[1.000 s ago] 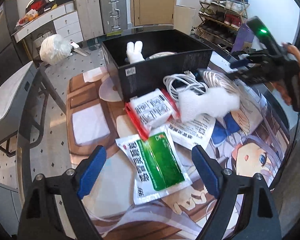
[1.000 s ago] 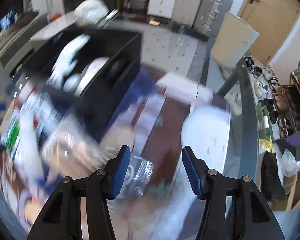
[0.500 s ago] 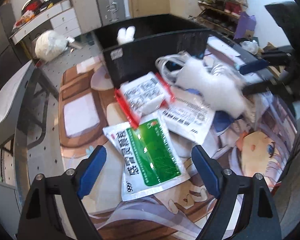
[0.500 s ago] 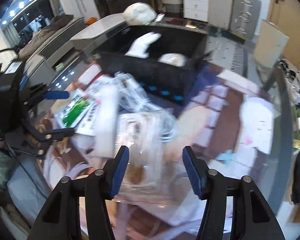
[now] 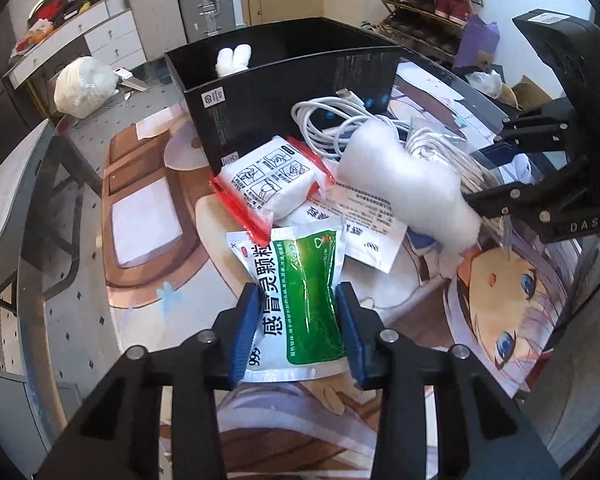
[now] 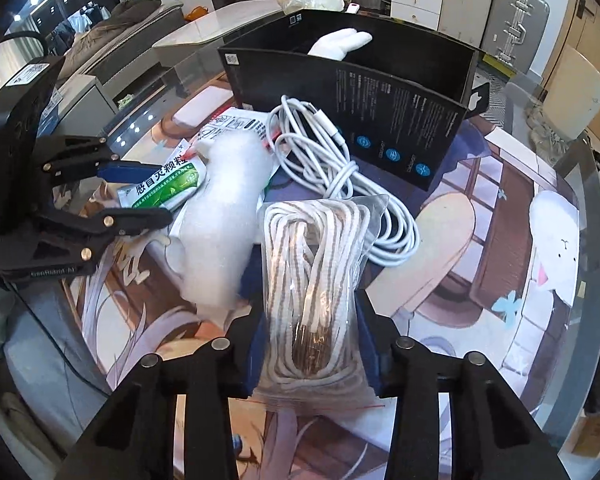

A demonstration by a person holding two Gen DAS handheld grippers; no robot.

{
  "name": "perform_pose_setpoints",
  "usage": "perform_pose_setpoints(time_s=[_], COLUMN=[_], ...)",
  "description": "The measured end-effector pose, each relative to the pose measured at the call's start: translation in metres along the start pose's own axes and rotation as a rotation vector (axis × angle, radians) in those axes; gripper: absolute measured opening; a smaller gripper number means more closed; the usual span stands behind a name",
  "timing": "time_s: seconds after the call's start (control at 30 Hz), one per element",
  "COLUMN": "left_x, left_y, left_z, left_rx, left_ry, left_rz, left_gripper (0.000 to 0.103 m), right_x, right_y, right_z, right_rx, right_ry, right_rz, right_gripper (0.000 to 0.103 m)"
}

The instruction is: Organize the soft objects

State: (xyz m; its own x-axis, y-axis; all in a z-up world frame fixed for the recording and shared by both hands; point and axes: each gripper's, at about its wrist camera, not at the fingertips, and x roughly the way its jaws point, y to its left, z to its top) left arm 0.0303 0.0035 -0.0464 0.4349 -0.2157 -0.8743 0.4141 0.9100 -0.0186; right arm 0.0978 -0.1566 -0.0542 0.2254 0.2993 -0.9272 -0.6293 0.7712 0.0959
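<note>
1. Left hand-held gripper (image 5: 298, 330) points down at the table (image 5: 80, 304), its jaws closing with the green sachet (image 5: 300, 300) between the blue pads (image 5: 246, 330); the pads sit right at the sachet's edges, and a firm pinch cannot be told.
2. Right hand-held gripper (image 6: 310, 348) points down too, its jaws closing on a clear bag of rope (image 6: 314, 280); the bag fills the gap and both pads touch its sides.
3. Just beyond the left hand-held gripper, a red-edged white pack (image 5: 270, 182) overlaps the sachet's far end, with a white paper packet (image 5: 364, 224) to its right.
4. A white fluffy wad (image 6: 224, 216) lies just left of the rope bag, between the two hand-held grippers.
5. A coiled white cable (image 6: 324, 160) lies beyond the rope bag, partly under it.
6. Farther out stands an open black box (image 5: 284, 92), with a white plush (image 5: 232, 60) poking up inside it.
7. Everything rests on a printed cartoon mat (image 5: 500, 300) covering the table.
8. A white bundle (image 5: 84, 86) lies well beyond the box, to the left hand-held gripper's far left.
</note>
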Motion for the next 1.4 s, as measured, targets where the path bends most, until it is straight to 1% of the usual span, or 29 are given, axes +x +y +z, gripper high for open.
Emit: perform_pose_setpoints(time_s=[0.07, 0.13, 0.2, 0.23, 0.27, 0.3, 0.33, 0.4, 0.47, 0.5, 0.53, 0.63, 0.8, 0.87, 0.97, 1.1, 1.4], left_x=[-0.001, 0.001, 0.003, 0.005, 0.005, 0.006, 0.005, 0.002, 0.001, 0.0, 0.0, -0.004, -0.008, -0.011, -0.021, -0.038, -0.065], left_y=[0.001, 0.0, 0.0, 0.002, 0.004, 0.007, 0.007, 0.004, 0.003, 0.003, 0.004, 0.009, 0.008, 0.007, 0.01, 0.012, 0.009], left_z=[-0.001, -0.002, -0.002, -0.002, -0.002, -0.002, -0.001, -0.001, -0.001, -0.001, 0.0, 0.001, 0.002, 0.003, 0.005, 0.01, 0.013], left_rx=[-0.008, -0.008, -0.014, -0.026, -0.036, -0.048, -0.045, -0.026, -0.029, -0.031, -0.036, -0.058, -0.05, -0.049, -0.054, -0.055, -0.037], left_ry=[-0.005, -0.007, -0.006, -0.002, -0.001, 0.004, 0.002, -0.01, -0.009, -0.009, -0.01, -0.021, -0.034, -0.052, -0.095, -0.171, -0.314], left_rz=[-0.007, -0.006, 0.044, 0.06, 0.051, 0.03, 0.027, 0.017, 0.012, 0.01, 0.002, -0.031, -0.015, -0.005, 0.004, 0.002, 0.016], left_gripper=[0.045, 0.069, 0.079, 0.078, 0.077, 0.071, 0.058, 0.041, 0.037, 0.032, 0.026, 0.017, 0.014, 0.013, 0.012, 0.009, 0.008], right_x=[0.0, -0.001, 0.0, 0.001, 0.001, 0.001, 0.002, 0.001, 0.001, 0.001, 0.0, -0.003, -0.024, -0.03, -0.033, -0.041, -0.072], right_y=[0.0, 0.001, 0.001, 0.002, 0.001, 0.003, 0.003, 0.003, 0.003, 0.004, 0.004, 0.004, 0.004, 0.005, 0.007, 0.007, 0.017], right_z=[-0.002, -0.003, -0.002, -0.002, -0.001, -0.001, -0.002, -0.001, -0.001, -0.001, -0.001, 0.001, 0.005, 0.006, 0.007, 0.008, 0.011], right_rx=[0.004, 0.003, 0.002, 0.002, -0.002, -0.01, -0.014, -0.016, -0.01, -0.012, -0.013, -0.004, 0.008, 0.007, 0.008, 0.018, 0.014], right_ry=[-0.004, -0.008, -0.011, -0.012, -0.012, -0.013, -0.012, -0.013, -0.013, -0.013, -0.013, -0.025, -0.099, -0.123, -0.139, -0.187, -0.37], right_rz=[-0.007, -0.012, -0.018, -0.018, -0.013, -0.008, -0.008, -0.013, -0.022, -0.03, -0.031, -0.039, -0.038, -0.037, -0.033, -0.027, -0.005], right_gripper=[0.04, 0.041, 0.042, 0.045, 0.049, 0.051, 0.052, 0.052, 0.047, 0.041, 0.039, 0.034, 0.033, 0.033, 0.033, 0.033, 0.032])
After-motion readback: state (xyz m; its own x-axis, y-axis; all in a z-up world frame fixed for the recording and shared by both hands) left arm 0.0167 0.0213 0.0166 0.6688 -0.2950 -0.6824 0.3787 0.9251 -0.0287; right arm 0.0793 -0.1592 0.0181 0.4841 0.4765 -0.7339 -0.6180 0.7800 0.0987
